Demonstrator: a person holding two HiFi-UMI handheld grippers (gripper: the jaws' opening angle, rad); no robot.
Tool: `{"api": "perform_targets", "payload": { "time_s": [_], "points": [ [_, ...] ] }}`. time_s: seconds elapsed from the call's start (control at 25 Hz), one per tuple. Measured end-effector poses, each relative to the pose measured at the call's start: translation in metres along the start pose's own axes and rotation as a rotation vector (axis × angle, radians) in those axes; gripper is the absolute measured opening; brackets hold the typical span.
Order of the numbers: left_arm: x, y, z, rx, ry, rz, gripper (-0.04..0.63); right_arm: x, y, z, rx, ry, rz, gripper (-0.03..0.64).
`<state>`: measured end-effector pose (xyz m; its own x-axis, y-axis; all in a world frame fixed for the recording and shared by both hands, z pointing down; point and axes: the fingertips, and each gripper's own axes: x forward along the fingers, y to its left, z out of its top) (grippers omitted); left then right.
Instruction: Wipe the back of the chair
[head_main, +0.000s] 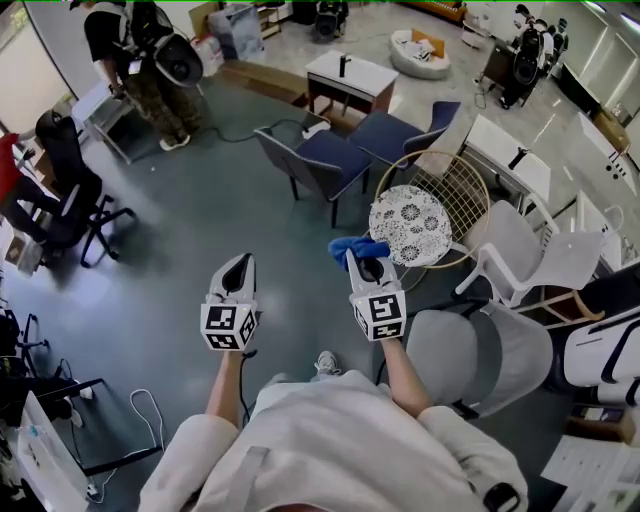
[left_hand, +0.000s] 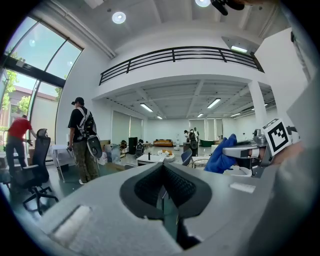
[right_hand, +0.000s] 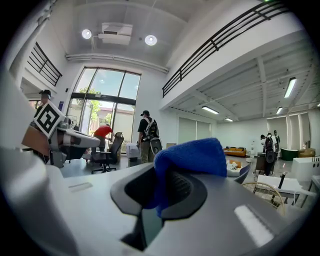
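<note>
My right gripper (head_main: 364, 260) (right_hand: 159, 194) is shut on a folded blue cloth (head_main: 354, 246) (right_hand: 193, 157), which bulges out above its jaws. My left gripper (head_main: 238, 264) (left_hand: 162, 189) is held beside it at the same height, shut, with nothing in it. Both hang in the air over the grey floor. Just ahead and to the right stands a round wire-backed chair (head_main: 462, 190) with a patterned white cushion (head_main: 410, 225). A grey mesh-backed chair (head_main: 505, 352) stands close at my right side. The left gripper view also catches the blue cloth (left_hand: 220, 155) at its right.
Two navy chairs (head_main: 322, 160) stand ahead, with a white low table (head_main: 350, 74) behind them. White chairs (head_main: 540, 262) crowd the right. A person with a backpack (head_main: 150, 60) stands at the far left, near a black office chair (head_main: 62, 190). Cables (head_main: 140, 420) lie on the floor at the near left.
</note>
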<state>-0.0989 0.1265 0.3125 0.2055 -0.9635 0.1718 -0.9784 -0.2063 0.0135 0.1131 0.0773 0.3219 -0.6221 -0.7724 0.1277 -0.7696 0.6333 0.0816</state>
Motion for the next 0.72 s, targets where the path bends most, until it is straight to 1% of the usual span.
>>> {"api": "perform_targets", "payload": {
  "time_s": [0.16, 0.44, 0.56, 0.72],
  "points": [
    [0.019, 0.007, -0.01, -0.019, 0.015, 0.005, 0.002, 0.022, -0.008, -0.009, -0.003, 0.026, 0.016, 0.035],
    [0.044, 0.045, -0.032, -0.064, 0.063, 0.022, 0.002, 0.07, -0.006, -0.021, -0.002, 0.079, 0.041, 0.035],
    [0.064, 0.057, -0.046, -0.097, 0.082, -0.001, 0.002, 0.09, -0.005, -0.026, -0.011, 0.101, 0.04, 0.035],
    [0.092, 0.082, -0.062, -0.125, 0.113, -0.05, 0.002, 0.127, -0.003, -0.028, -0.008, 0.124, 0.003, 0.035]
  ]
}}
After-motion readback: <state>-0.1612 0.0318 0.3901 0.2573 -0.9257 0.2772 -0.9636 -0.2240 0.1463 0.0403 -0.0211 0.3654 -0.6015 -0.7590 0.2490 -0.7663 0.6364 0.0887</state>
